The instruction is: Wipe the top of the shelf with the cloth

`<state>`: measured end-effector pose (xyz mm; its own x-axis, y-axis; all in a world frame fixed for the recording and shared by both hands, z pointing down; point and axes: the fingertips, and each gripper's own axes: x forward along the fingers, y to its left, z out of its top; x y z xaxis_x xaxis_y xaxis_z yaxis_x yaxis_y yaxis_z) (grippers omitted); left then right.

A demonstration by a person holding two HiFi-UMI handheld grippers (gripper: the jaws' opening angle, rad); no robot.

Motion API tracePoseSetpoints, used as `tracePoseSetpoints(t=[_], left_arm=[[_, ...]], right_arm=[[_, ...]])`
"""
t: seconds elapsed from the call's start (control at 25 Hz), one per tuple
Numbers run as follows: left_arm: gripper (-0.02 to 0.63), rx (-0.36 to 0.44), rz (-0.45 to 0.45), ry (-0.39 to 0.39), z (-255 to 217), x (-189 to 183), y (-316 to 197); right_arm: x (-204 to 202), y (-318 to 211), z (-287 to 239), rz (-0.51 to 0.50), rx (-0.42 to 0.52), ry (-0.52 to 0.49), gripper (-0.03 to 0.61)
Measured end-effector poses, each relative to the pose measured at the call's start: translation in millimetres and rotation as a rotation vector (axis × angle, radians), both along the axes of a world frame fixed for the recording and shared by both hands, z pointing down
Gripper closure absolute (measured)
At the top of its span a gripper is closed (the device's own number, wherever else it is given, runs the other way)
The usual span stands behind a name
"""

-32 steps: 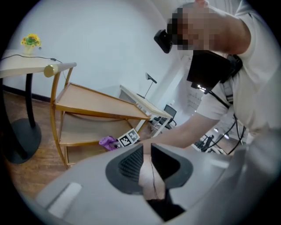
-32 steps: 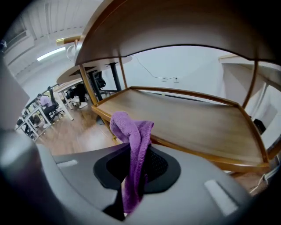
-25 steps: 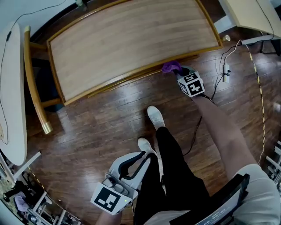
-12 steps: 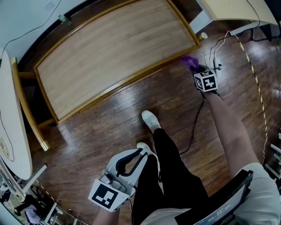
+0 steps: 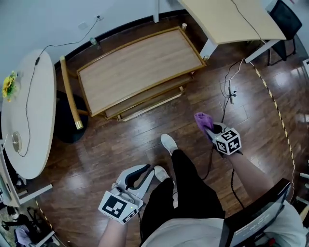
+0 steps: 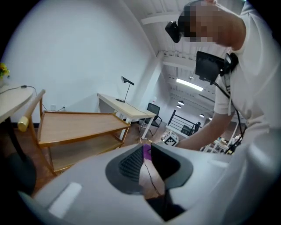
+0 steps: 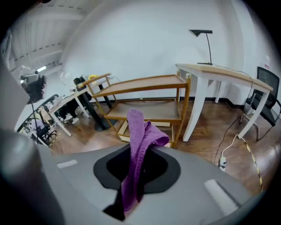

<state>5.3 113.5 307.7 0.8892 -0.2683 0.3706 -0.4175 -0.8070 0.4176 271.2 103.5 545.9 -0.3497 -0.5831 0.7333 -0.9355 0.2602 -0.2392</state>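
Note:
The wooden shelf (image 5: pixel 140 70) stands on the dark floor ahead, its bare top empty; it also shows in the left gripper view (image 6: pixel 74 123) and the right gripper view (image 7: pixel 140 85). My right gripper (image 5: pixel 212 129) hovers over the floor, to the right of the shelf and well short of it. It is shut on the purple cloth (image 5: pixel 203 120), which sticks up from between the jaws (image 7: pixel 139 132). My left gripper (image 5: pixel 145 174) hangs low beside the person's leg, jaws together with nothing in them (image 6: pixel 145 154).
A white round table (image 5: pixel 24 116) with yellow flowers stands left. A beige desk (image 5: pixel 231 19) and black chair (image 5: pixel 285 14) are at the back right. A power strip and cables (image 5: pixel 231 91) lie on the floor right of the shelf. The person's white shoes (image 5: pixel 169 142) stand below.
The right gripper with the cloth has drawn back from the shelf's front edge, toward the right and the person. The shelf now sits farther off. The left gripper has barely moved.

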Motion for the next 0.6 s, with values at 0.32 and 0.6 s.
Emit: tracePoseSetpoints(t=[0.32, 0.6], left_arm=[[0.543, 0.029, -0.059, -0.021, -56, -62, 81], [0.545, 0.05, -0.173, -0.016, -79, -69, 146]], right_arm=[[-47, 115, -177, 0.12, 0.149, -0.135, 0.528], [-42, 177, -276, 0.116, 0.312, -0.183, 0.528]])
